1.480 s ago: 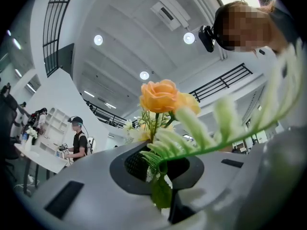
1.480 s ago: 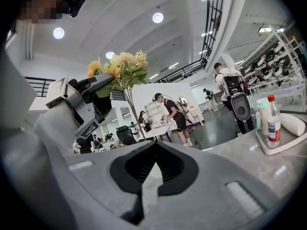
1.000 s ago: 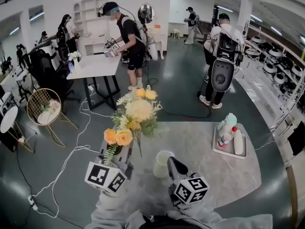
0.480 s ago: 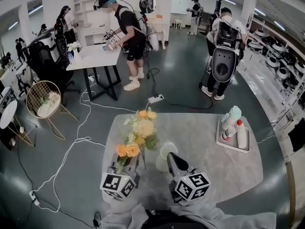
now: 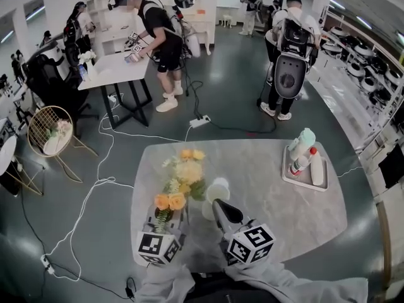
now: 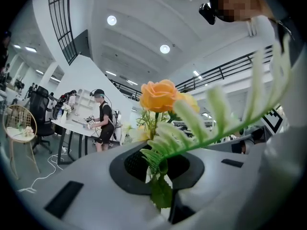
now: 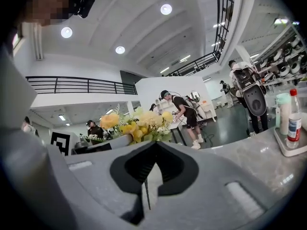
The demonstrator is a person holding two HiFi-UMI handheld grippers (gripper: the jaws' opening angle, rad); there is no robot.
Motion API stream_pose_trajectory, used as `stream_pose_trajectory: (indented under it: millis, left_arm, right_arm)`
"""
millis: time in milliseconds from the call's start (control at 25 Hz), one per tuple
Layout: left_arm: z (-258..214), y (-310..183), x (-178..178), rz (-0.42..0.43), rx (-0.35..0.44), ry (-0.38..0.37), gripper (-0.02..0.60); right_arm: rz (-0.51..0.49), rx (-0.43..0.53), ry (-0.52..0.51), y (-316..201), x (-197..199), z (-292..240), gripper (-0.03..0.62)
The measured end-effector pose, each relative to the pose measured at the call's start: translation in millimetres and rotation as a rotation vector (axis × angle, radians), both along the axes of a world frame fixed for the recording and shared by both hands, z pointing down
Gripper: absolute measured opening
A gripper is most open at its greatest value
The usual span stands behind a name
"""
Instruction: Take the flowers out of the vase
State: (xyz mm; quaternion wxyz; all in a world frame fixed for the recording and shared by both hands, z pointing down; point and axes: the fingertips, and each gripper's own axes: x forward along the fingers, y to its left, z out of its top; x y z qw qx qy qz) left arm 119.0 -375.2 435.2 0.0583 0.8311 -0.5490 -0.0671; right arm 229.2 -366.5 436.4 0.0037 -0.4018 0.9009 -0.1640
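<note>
A bunch of yellow and orange flowers (image 5: 180,182) lies low over the grey marble table (image 5: 271,194), just left of the white vase (image 5: 218,188). My left gripper (image 5: 165,221) is shut on the green stems at the bunch's near end. In the left gripper view an orange rose (image 6: 159,95) and a fern frond rise from between the closed jaws of the left gripper (image 6: 160,195). My right gripper (image 5: 218,207) sits against the vase's near side, its jaws closed on the rim. In the right gripper view the flowers (image 7: 136,123) show above the right gripper (image 7: 146,190).
A white tray (image 5: 285,173) with a pale green bottle (image 5: 302,144) and a red-capped bottle (image 5: 301,161) stands at the table's far right. Cables (image 5: 95,191) trail over the floor on the left. A gold wire chair (image 5: 47,131) and people at other tables are beyond.
The left gripper has come down with the bunch. The flowers stood high above the vase before; now they lie low beside it. The right gripper has stayed at the vase.
</note>
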Motion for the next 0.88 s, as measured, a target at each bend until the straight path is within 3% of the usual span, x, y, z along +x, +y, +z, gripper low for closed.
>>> stream_pose_trajectory:
  millis: [880]
  left_arm:
    - [-2.0,10.7,1.6,0.007,-0.005,0.01,0.049]
  right_arm:
    - [0.007,-0.01,-0.016,11.6,0.4,2.4,-0.002]
